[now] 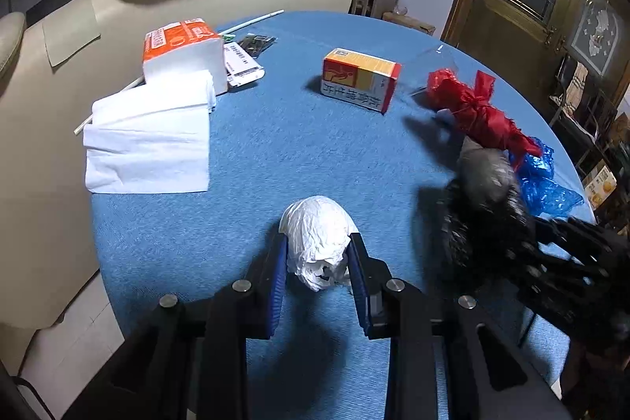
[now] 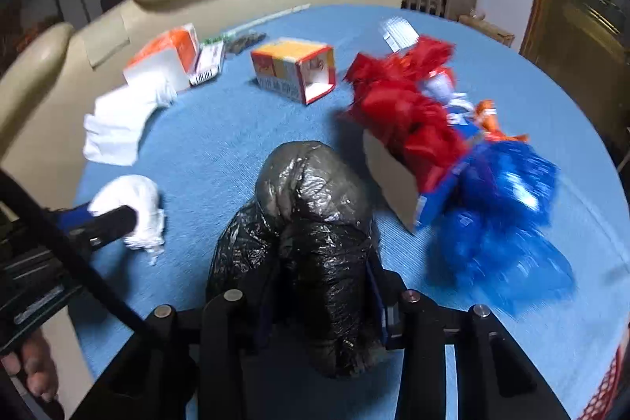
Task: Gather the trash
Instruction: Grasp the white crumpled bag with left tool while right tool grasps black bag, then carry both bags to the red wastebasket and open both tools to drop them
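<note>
In the lower middle of the left wrist view, the left gripper [image 1: 318,254] has its blue-padded fingers pressed against both sides of a crumpled white tissue wad [image 1: 317,237], pinching it just above the round blue textile-covered table [image 1: 275,152]. The wad looks nearly weightless and very soft; it will squash rather than resist, so a hold across its thickest middle, as here, seems safest, since a loose torn edge hangs below and could tear away.

In the right wrist view, the right gripper [image 2: 319,294] is closed around a bunched black glossy plastic bag [image 2: 311,223] that fills the lower centre of the frame. The film is thin, crinkled and probably slippery; gripping a dense bunched fold rather than a single layer should keep it from sliding out.

More trash lies at the right of that view: a knotted red plastic bag [image 2: 397,105] over a flattened cardboard piece [image 2: 390,176], and a rumpled translucent blue plastic bag [image 2: 508,223], all light and limp apart from the stiffer card. A stiff orange-and-white cardboard box [image 2: 293,69] with one open end sits at upper centre, and a soft white tissue pack with orange wrapper [image 1: 181,54] rests at upper left of the left view.
</note>
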`<move>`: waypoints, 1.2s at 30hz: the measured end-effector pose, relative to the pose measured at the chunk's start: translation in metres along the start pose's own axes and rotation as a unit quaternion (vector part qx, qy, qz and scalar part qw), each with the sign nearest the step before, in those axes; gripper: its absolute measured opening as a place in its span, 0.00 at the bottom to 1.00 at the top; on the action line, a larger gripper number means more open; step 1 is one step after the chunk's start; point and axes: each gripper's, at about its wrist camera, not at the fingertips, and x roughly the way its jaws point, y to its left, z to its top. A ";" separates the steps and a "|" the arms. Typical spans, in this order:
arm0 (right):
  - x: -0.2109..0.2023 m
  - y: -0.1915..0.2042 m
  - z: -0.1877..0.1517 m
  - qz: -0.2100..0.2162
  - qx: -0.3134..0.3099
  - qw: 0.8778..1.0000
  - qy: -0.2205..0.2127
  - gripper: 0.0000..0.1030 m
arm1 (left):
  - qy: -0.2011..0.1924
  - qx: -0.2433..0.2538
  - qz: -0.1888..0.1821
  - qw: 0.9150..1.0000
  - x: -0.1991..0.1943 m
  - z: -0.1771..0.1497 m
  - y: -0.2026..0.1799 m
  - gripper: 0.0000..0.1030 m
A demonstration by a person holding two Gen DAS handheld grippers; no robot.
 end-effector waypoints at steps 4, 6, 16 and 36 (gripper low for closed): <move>-0.028 -0.009 -0.018 0.003 0.027 0.999 -0.022 0.40 | -0.006 0.016 -0.008 1.000 -0.006 0.001 -0.018 0.31; -0.044 -0.014 -0.026 -0.001 0.039 0.999 -0.033 0.40 | -0.011 0.027 -0.011 1.000 -0.010 0.001 -0.027 0.31; -0.104 -0.059 -0.053 -0.025 0.122 0.988 -0.093 0.40 | -0.021 0.078 -0.032 0.996 -0.029 0.001 -0.080 0.31; -0.168 -0.155 -0.126 -0.082 0.261 0.950 -0.152 0.40 | -0.042 0.178 -0.099 0.978 -0.054 0.008 -0.204 0.31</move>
